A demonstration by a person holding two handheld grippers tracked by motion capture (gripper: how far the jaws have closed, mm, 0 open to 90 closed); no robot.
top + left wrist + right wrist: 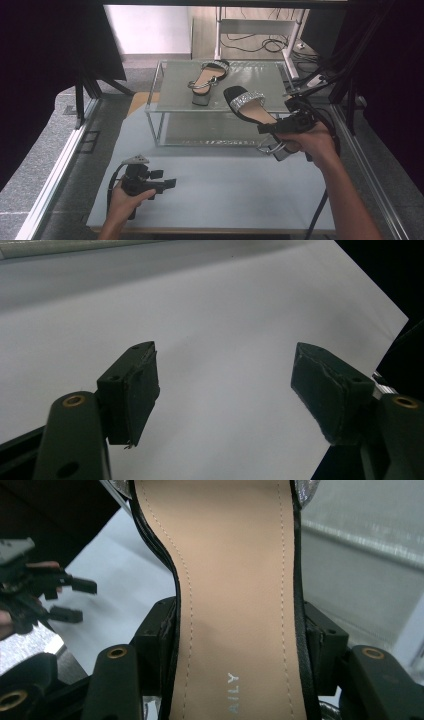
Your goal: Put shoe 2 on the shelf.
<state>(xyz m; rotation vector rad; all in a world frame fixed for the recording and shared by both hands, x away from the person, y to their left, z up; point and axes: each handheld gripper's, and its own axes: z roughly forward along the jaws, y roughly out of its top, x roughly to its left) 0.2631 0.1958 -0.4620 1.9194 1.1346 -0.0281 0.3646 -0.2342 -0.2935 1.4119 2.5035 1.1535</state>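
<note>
My right gripper (270,128) clamps a black sandal (248,106) by the two edges of its sole, holding it in the air in front of the glass shelf (170,85), toe toward the shelf. In the right gripper view the sandal's tan insole (235,595) runs up the middle between my jaws, cut off at the top and bottom edges, so the heel is out of sight there. From above, the heel end is partly covered by my right hand (307,142), and the loose ankle strap (267,148) dangles below it, hard to make out.

A second sandal (206,80) with a matching glittery band lies on the shelf's top tier, well apart from the one I hold.

My left gripper (167,183) rests low over the pale worktop (225,195), near its left front corner, jaws spread wide with nothing between them (just bare surface).

Silver letters on the insole read "AILY"; anything before them is cut off.
</note>
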